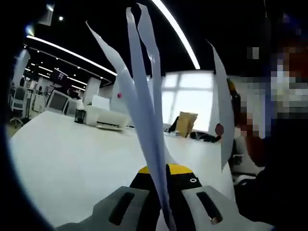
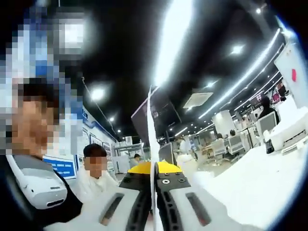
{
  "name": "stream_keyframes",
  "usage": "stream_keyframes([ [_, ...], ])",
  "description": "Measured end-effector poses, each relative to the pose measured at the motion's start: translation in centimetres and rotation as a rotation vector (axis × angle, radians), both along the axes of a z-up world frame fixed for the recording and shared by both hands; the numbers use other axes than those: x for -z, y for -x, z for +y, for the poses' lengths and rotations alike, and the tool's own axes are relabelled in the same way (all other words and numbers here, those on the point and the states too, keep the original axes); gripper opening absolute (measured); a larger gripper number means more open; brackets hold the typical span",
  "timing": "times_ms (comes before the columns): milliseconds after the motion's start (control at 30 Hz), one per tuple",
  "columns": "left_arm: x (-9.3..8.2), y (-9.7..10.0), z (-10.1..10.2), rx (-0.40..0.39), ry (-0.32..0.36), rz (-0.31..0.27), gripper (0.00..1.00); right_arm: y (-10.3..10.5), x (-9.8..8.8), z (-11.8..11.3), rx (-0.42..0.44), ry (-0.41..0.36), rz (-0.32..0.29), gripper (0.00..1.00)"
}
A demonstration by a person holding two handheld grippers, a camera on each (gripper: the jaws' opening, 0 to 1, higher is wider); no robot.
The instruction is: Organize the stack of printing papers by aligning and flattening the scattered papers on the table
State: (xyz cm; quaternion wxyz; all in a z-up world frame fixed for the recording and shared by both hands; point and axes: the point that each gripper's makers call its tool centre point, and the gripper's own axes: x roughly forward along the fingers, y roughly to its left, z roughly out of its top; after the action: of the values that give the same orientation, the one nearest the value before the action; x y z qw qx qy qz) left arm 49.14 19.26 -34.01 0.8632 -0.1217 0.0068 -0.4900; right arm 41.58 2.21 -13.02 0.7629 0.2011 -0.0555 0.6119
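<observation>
left claw [image 1: 161, 192] pinches the papers [image 1: 144, 96] up above the desk [image 1: 72, 159] | right claw [image 2: 154, 192] pinches a sheet's edge [image 2: 152, 130] | sheets fan apart, so some may slip out

Left gripper view faces low across the white table [image 1: 72, 159] toward bright windows [image 1: 192, 98]. Right gripper view tilts up at ceiling lights [image 2: 173, 43]. Both share the table and a printer [image 1: 107, 117].

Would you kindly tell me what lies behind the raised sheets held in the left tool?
Behind the papers clamped upright in the left tool lie the white table, a printer and bright windows. The strip of table directly behind the sheets is covered.
</observation>
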Motion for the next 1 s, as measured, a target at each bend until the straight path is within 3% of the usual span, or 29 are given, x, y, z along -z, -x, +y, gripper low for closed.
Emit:
stream_keyframes([
  [167,-0.1,0.1,0.0,0.008,0.003,-0.002,0.06,-2.0,1.8,2.2,0.003,0.104,-0.013,0.00],
  [433,-0.2,0.2,0.0,0.020,0.012,0.002,0.06,-6.3,4.1,3.9,0.021,0.188,-0.015,0.00],
  [600,-0.4,0.5,-0.4,0.038,0.026,0.005,0.06,-8.2,5.1,4.3,0.055,0.237,-0.070,0.00],
  [767,-0.8,0.9,-0.5,0.052,0.054,0.008,0.06,-9.5,5.5,4.5,0.054,0.237,-0.075,0.00],
  [1000,-1.9,1.1,-0.2,0.093,0.149,0.032,0.06,-10.9,6.3,4.5,0.073,0.251,-0.070,0.00],
])
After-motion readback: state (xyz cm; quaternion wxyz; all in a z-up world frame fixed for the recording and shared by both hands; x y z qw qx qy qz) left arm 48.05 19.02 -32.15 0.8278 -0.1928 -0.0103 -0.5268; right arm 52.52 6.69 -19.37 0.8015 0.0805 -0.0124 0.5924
